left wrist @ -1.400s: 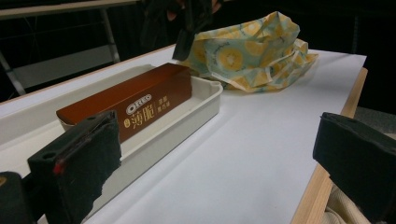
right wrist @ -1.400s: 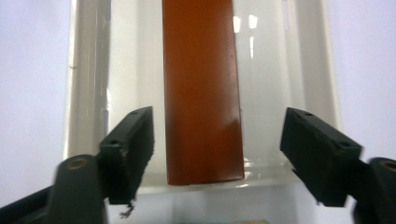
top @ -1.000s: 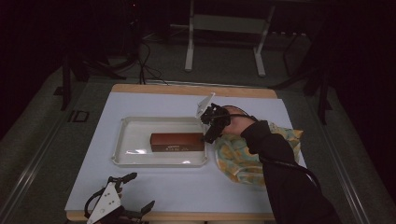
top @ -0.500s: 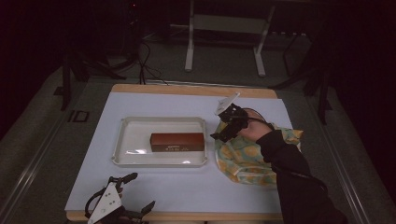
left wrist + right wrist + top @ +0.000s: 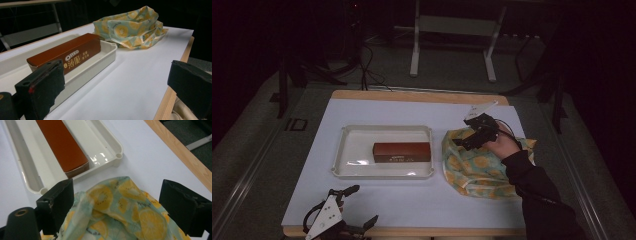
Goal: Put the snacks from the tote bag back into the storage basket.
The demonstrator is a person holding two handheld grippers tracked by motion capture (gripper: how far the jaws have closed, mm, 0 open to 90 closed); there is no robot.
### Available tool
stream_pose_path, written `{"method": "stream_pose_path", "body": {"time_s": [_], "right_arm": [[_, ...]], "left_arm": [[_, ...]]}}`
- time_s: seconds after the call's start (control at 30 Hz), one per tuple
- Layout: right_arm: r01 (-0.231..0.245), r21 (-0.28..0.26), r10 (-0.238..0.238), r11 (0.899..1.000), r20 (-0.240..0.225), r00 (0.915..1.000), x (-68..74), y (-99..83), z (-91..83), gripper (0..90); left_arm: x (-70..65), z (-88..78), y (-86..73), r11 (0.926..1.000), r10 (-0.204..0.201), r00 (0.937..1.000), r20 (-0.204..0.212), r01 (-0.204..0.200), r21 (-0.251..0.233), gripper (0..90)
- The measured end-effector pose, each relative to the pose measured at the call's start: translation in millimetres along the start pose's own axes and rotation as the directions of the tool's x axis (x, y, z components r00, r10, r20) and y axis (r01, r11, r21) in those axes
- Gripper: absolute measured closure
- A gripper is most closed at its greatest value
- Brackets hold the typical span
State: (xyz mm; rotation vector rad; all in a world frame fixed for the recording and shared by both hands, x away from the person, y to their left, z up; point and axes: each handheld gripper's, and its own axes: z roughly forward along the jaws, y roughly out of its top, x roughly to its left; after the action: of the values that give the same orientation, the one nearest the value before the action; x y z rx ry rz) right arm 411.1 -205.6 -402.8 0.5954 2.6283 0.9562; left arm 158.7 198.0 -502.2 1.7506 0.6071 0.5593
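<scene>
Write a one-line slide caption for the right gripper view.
Open right gripper poised over the fruit-print cloth bag, brown box in the white tray beyond.

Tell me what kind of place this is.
Probably a lab or studio set up for recording: a lit white-topped table in a dark room, metal stand legs and cables on the floor behind.

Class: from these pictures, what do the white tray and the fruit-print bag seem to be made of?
Tray: likely moulded plastic, glossy; light glints on its floor and rounded rim. Bag: apparently thin cloth or coated fabric, matt; it lies crumpled in soft folds.
</scene>
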Motion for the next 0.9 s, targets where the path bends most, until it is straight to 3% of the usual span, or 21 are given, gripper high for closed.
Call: {"method": "stream_pose_path", "body": {"time_s": [0.17,0.2,0.37,0.4,0.47,0.5,0.6,0.7,0.9], "right_arm": [[-0.002,-0.006,0.002,1.0,0.02,0.9998,0.6,-7.9,-5.4,12.9],[-0.037,-0.039,0.039,0.999,0.032,0.9987,2.3,-18.2,-10.9,12.9],[-0.084,-0.085,0.09,0.993,0.061,0.9941,4.2,-31.1,-19.3,12.9],[-0.1,-0.101,0.109,0.99,0.088,0.9901,4.8,-37.2,-23.0,12.9],[-0.106,-0.107,0.116,0.989,0.091,0.989,4.8,-40.1,-24.4,12.9],[-0.116,-0.109,0.13,0.987,0.123,0.9839,6.2,-45.3,-27.6,12.9],[-0.133,-0.124,0.15,0.983,0.135,0.9795,7.3,-50.8,-31.4,12.9],[-0.168,-0.17,0.197,0.971,0.167,0.966,10.8,-63.0,-39.4,12.9],[-0.186,-0.22,0.229,0.958,0.188,0.9551,15.3,-76.2,-45.2,12.6]], "left_arm": [[-0.1,0.3,-0.3,1.0,-0.002,1.0,0.005,0.002,0.002,1.3],[-0.6,0.9,-0.4,1.0,-0.001,0.9999,0.011,0.001,0.006,1.3],[-0.6,1.4,-0.7,1.0,-0.003,0.9999,0.015,0.003,0.008,1.3],[-0.4,1.3,-0.8,1.0,-0.003,0.9999,0.014,0.003,0.008,1.3],[-0.4,1.4,-0.8,1.0,-0.003,0.9999,0.015,0.003,0.008,1.3],[-0.5,1.6,-0.8,1.0,-0.004,0.9999,0.014,0.004,0.008,1.3],[-0.6,1.9,-0.8,1.0,-0.004,0.9999,0.016,0.003,0.008,1.3],[-0.6,1.9,-0.8,1.0,-0.002,0.9999,0.017,0.002,0.01,1.3],[-0.7,2.1,-0.7,1.0,-0.003,0.9998,0.018,0.003,0.009,1.3]]}}
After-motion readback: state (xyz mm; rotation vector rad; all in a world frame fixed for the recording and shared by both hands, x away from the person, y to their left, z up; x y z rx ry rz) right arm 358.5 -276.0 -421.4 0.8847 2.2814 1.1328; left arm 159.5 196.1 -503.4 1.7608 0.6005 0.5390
